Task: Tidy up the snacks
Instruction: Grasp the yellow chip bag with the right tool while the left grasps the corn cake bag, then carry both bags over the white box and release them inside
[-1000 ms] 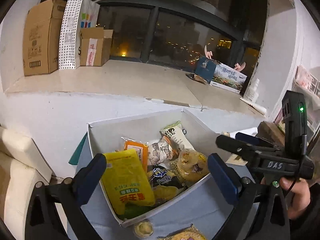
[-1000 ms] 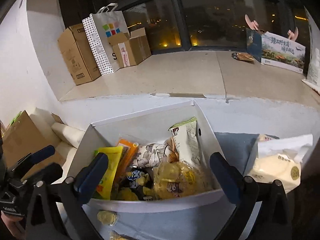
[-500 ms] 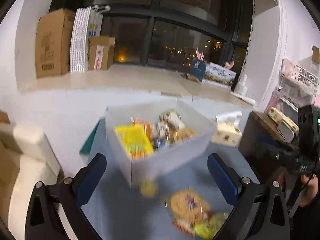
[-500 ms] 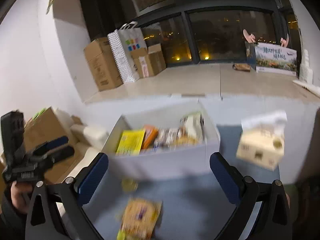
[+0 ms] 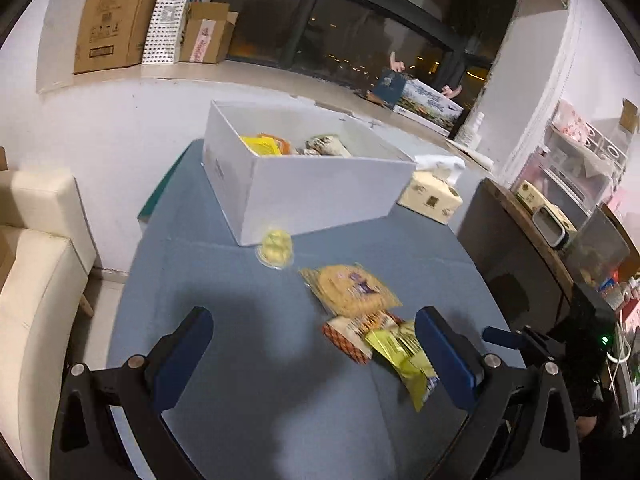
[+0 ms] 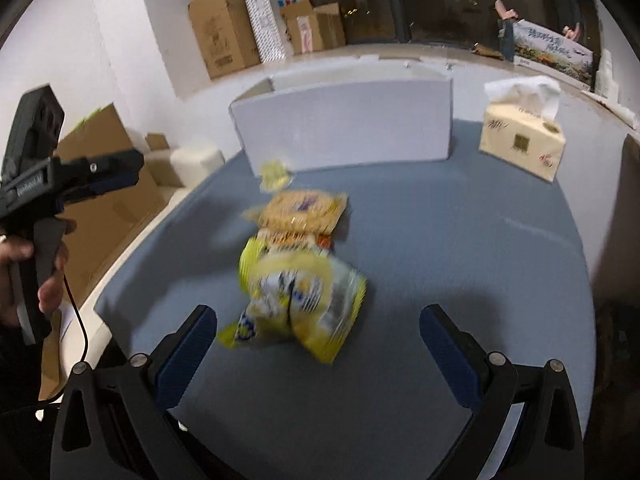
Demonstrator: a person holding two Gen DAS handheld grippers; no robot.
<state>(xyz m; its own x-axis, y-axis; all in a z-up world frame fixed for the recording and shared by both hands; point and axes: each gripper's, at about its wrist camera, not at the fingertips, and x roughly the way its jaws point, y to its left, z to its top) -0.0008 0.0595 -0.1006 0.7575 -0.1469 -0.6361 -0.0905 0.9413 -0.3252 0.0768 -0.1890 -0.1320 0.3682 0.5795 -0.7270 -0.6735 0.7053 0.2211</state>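
Observation:
A white box (image 5: 320, 192) with several snacks inside stands at the far side of the blue table (image 5: 240, 360); it also shows in the right wrist view (image 6: 344, 124). In front of it lie a small yellow round snack (image 5: 276, 249), a tan cookie pack (image 5: 352, 290), an orange pack (image 5: 348, 338) and a yellow bag (image 6: 300, 300). My left gripper (image 5: 316, 360) is open and empty above the table's near side. My right gripper (image 6: 320, 356) is open and empty just short of the yellow bag.
A tissue box (image 6: 520, 144) stands right of the white box. A cream sofa (image 5: 36, 280) is at the left, a dark side table (image 5: 520, 248) at the right. Cardboard boxes (image 5: 112, 20) sit on the window ledge.
Both grippers have pulled back and away from over the white box. The loose snacks on the table have come into view in front of them.

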